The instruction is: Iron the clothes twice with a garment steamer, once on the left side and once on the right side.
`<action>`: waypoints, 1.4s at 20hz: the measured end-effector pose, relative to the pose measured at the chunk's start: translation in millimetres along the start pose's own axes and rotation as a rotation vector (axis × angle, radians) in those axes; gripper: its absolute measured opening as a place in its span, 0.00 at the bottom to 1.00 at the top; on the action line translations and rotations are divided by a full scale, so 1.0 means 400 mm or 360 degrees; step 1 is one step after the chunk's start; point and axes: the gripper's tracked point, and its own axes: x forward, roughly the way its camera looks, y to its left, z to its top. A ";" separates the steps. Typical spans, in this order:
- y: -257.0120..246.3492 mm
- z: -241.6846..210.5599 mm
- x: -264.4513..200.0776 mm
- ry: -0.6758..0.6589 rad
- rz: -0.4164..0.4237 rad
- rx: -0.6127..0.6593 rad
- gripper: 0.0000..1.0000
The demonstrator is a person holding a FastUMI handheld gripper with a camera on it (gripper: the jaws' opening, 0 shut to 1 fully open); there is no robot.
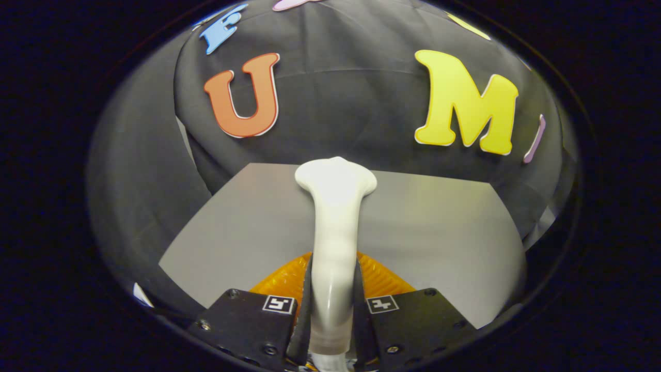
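The gripper (333, 310) has its two fingers (304, 305) closed on the steamer (334, 227), one pressing on each side of the white handle low down, so the gap between them is just the width of that handle. The steamer runs straight ahead from between the fingers, a slim white neck that widens at its far end into a flat, flared head. The head lies over the far edge of a grey board (434, 232), about midway along that edge, and partly overlaps the dark cloth beyond it. Whether the head touches the board or is held above it cannot be told.

Behind the fingers, on either side of the handle, an orange ribbed part (379, 279) shows, seemingly lying low over the near part of the board; what it belongs to is unclear.

No container is in view, and nothing else lies on the board. The board is plain, matte grey and flat, with a straight far edge and a left edge slanting back toward the fingers; its right side curves off in the fisheye. Light falls unevenly on it, brighter toward the right of the steamer.

Black cloth (335, 93) forms the booth wall beyond the far edge and wraps round on the left, with soft folds. A pale strip (182, 135) shows at a gap in the cloth near the far left corner.
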 end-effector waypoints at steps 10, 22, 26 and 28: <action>0.060 0.026 -0.356 -0.0375 0.0248 -0.0171 0.32; -0.282 -0.010 -0.899 -0.0803 0.0147 -0.0058 0.32; -0.455 -0.047 -1.070 -0.0970 -0.0020 -0.0046 0.32; -0.539 -0.053 -1.132 -0.1018 -0.0131 -0.0046 0.32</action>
